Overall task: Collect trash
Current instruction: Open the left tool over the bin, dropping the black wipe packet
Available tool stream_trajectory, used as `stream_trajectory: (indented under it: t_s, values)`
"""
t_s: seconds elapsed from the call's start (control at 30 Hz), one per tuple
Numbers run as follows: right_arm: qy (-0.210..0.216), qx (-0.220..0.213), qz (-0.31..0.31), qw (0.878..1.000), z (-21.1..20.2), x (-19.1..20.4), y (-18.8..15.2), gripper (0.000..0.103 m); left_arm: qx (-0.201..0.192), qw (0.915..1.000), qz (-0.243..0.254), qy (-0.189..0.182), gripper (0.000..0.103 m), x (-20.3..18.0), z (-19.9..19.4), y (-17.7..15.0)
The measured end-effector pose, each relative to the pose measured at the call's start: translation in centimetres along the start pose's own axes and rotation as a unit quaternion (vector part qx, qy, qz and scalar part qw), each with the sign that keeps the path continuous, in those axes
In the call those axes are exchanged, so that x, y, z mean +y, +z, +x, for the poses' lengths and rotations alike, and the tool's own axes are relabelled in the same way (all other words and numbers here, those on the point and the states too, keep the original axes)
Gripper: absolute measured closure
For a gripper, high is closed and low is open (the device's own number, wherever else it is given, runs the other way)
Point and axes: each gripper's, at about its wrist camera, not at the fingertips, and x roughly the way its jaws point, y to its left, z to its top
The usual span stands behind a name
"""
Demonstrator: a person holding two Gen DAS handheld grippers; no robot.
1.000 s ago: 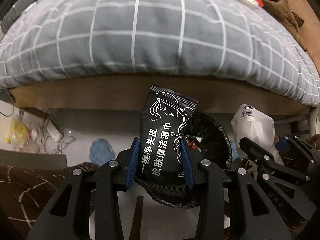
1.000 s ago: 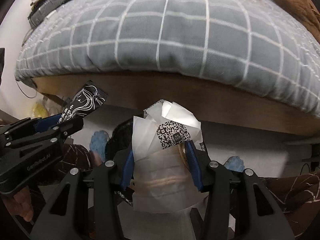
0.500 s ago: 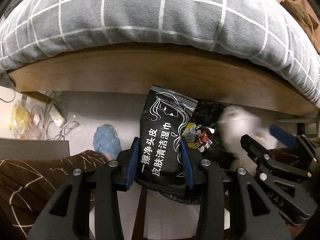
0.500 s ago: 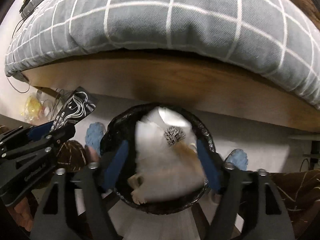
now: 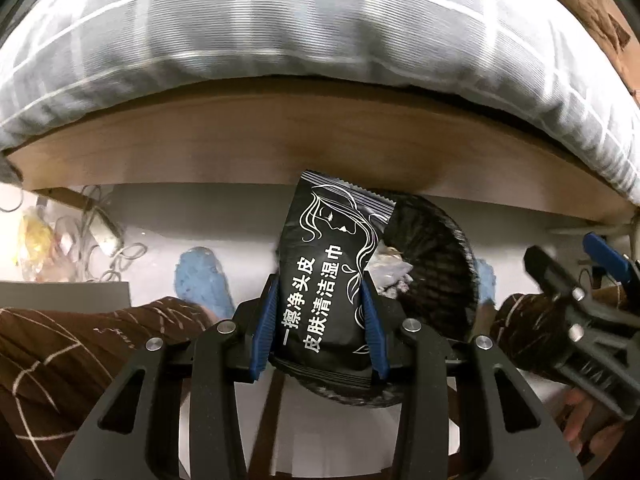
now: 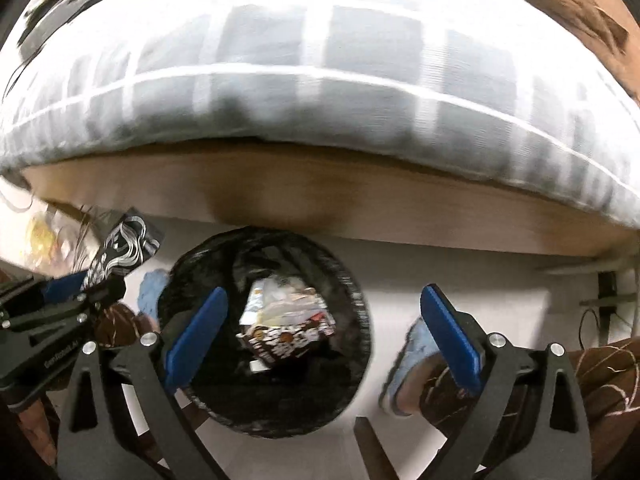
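My left gripper (image 5: 322, 316) is shut on a black wet-wipe packet (image 5: 332, 268) with white line art and Chinese text, held upright just left of the black-lined trash bin (image 5: 440, 264). My right gripper (image 6: 324, 328) is open and empty above the same trash bin (image 6: 352, 292), which holds several wrappers (image 6: 286, 320). The left gripper with the black packet (image 6: 124, 248) shows at the left of the right wrist view. The right gripper (image 5: 592, 272) shows at the right of the left wrist view.
A bed with a grey checked quilt (image 5: 320, 32) and wooden frame (image 5: 280, 140) fills the top of both views. The bin stands on a white floor beside my legs in brown trousers (image 5: 80, 344) and blue slippers (image 5: 202, 276). Cables and a power strip (image 5: 104, 236) lie at left.
My right gripper has opened and let go of the white crumpled paper bag, which dropped into the bin. My left gripper still holds the black packet, now closer to the bin.
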Motion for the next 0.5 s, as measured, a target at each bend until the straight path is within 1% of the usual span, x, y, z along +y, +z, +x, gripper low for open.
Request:
stream_trajectory:
  t_s: [0.13, 0.3, 0.43, 0.47, 0.5]
  values:
    - [-0.012, -0.005, 0.044, 0.999, -0.4, -4.0, -0.5, 0.009, 0.002, 0.9996, 0.027, -0.005, 0.064, -2.8, 0.3, 0.1]
    - [-0.015, 0.001, 0.080, 0.997, -0.5, -6.7, -1.1, 0.008, 0.006, 0.9988, 0.045, -0.018, 0.063, -5.4, 0.7, 0.0]
    - [-0.011, -0.003, 0.095, 0.995, -0.9, -8.0, -1.2, 0.008, 0.004, 0.9983, 0.054, -0.019, 0.055, -6.6, 1.2, -0.1]
    - [-0.009, -0.005, 0.099, 0.995, -1.1, -8.3, -1.2, 0.008, 0.003, 0.9982, 0.057, -0.019, 0.052, -6.8, 1.3, -0.1]
    - [-0.007, -0.006, 0.101, 0.995, -1.1, -8.5, -1.2, 0.008, 0.001, 0.9981, 0.058, -0.020, 0.046, -6.9, 1.4, -0.2]
